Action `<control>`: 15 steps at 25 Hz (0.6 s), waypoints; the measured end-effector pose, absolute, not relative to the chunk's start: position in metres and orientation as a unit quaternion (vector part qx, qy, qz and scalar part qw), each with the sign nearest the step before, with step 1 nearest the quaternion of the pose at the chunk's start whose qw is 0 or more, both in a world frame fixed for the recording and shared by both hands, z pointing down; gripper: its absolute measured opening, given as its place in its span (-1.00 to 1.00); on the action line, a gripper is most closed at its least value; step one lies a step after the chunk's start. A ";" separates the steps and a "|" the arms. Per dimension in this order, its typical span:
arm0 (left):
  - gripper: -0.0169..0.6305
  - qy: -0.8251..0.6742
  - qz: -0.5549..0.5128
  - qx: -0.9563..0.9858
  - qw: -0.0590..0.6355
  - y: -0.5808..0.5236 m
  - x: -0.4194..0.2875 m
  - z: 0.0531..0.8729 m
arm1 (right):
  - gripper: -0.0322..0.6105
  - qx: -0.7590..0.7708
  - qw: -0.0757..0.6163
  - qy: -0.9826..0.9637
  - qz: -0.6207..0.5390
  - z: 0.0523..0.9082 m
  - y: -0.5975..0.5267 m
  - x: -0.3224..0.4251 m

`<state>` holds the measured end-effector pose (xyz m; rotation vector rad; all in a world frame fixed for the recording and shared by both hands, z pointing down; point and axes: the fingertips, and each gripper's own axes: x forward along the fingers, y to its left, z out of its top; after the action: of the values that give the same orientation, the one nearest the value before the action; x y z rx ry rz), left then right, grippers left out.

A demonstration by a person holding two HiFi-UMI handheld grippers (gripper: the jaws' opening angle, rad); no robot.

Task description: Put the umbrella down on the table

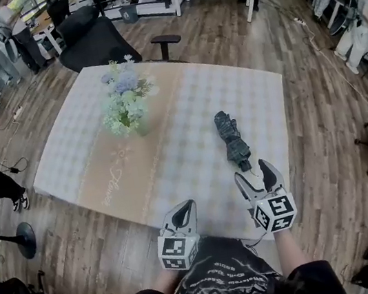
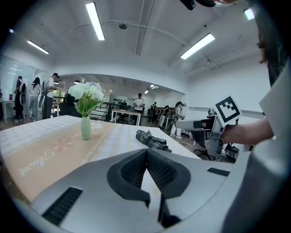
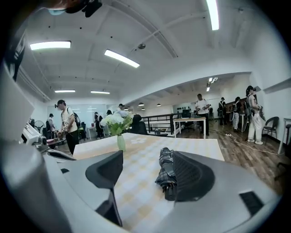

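We find the umbrella lying flat on the table. It is folded and dark, with a plaid pattern. It rests on the right half of the surface, close to the near edge, with its length running from that edge toward the far one. Nothing has hold of it.

The right gripper is at the near edge, toward the right corner, just behind the umbrella's near end. Its jaws stand wide apart. In the right gripper view the umbrella shows in the gap between them, but it lies ahead on the cloth and neither pad presses on it. Its near tip is partly hidden behind the right-hand jaw. We record this gripper as empty.

The left gripper is at the near edge, about mid-length, apart from the umbrella. In the left gripper view its jaws meet at the tips with nothing between them, and the umbrella lies beyond, on the cloth.

A vase of flowers stands upright on the beige runner, left of centre toward the far edge, well apart from the umbrella. A black office chair stands beyond the far edge.
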<state>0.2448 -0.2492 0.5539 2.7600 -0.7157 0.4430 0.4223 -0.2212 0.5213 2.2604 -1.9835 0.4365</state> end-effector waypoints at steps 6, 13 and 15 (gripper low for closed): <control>-0.89 -0.214 0.146 0.959 0.118 -0.241 0.255 0.552 | 0.15 0.774 0.043 -0.614 0.145 0.540 -0.172 0.408; -0.89 -0.200 0.140 0.964 0.107 -0.246 0.258 0.545 | 0.15 0.784 0.061 -0.595 0.163 0.556 -0.147 0.397; -0.89 -0.197 0.142 0.964 0.106 -0.249 0.259 0.545 | 0.15 0.787 0.062 -0.593 0.159 0.553 -0.147 0.398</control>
<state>0.2585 -0.2485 0.5447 2.8396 -0.5805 0.4183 0.3985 -0.1471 0.5526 2.3795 -1.7934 0.4808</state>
